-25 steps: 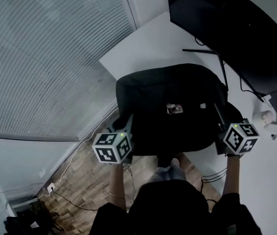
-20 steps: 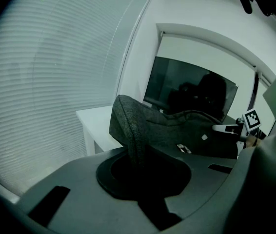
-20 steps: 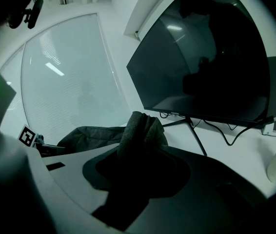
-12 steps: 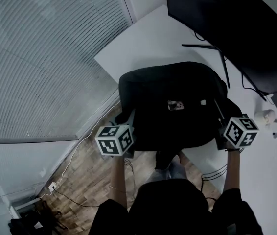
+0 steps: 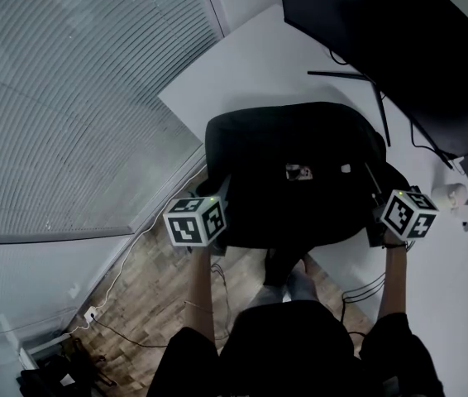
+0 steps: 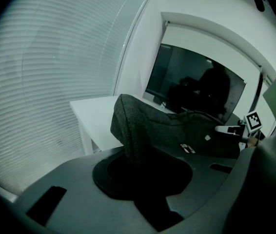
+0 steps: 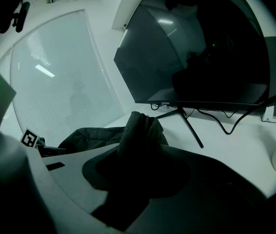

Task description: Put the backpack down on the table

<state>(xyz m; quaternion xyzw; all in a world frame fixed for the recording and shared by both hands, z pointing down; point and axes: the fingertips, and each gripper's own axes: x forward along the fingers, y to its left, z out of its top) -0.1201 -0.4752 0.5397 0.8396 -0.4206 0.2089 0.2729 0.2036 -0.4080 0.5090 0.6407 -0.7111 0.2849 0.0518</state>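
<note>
A black backpack [image 5: 292, 135] lies flat over the near corner of the white table [image 5: 242, 69], its near edge past the table's rim. My left gripper [image 5: 220, 195] grips its left side. In the left gripper view a fold of grey-black fabric [image 6: 128, 130] runs down between the jaws [image 6: 139, 172], which are opening. My right gripper [image 5: 374, 190] holds the right side. A bunch of the backpack's fabric [image 7: 137, 128] is pinched in the right gripper [image 7: 138, 179]. A small label [image 5: 298, 171] shows on top.
A large dark monitor [image 5: 399, 31] on a thin stand [image 5: 379, 110] with cables stands behind the backpack. A white cup-like thing [image 5: 451, 195] is at the right. Window blinds [image 5: 77, 98] fill the left. Wooden floor [image 5: 147, 284] with cables lies below.
Both grippers and the backpack have sunk and shifted a little farther over the table. Each gripper keeps its hold on the fabric.
</note>
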